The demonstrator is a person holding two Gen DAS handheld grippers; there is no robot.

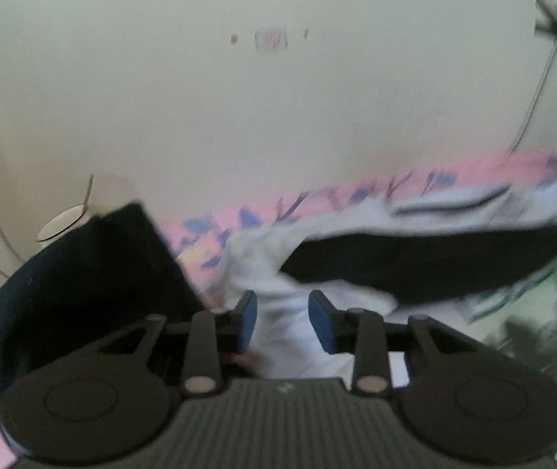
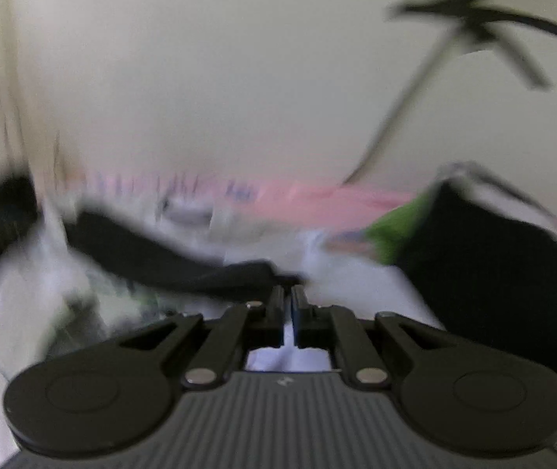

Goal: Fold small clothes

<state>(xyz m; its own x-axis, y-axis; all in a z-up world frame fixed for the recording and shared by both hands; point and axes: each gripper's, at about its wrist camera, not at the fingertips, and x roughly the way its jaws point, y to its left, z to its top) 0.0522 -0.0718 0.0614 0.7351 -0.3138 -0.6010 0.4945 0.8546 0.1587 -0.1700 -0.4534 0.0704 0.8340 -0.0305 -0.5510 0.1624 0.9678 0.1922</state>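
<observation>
A white garment with a black band (image 1: 415,258) is stretched between the two grippers over a pink patterned surface (image 1: 263,215). My left gripper (image 1: 282,320) has its blue pads apart, with white cloth (image 1: 282,336) lying between them. My right gripper (image 2: 287,312) is shut on the garment, white cloth (image 2: 290,355) showing behind its pads and the black band (image 2: 169,258) running off to the left. Both views are blurred by motion.
A dark navy folded garment (image 1: 95,273) lies to the left, with a white cup (image 1: 63,222) behind it. A black cloth (image 2: 493,273) and a green item (image 2: 395,230) lie to the right. A pale wall (image 1: 278,97) stands behind.
</observation>
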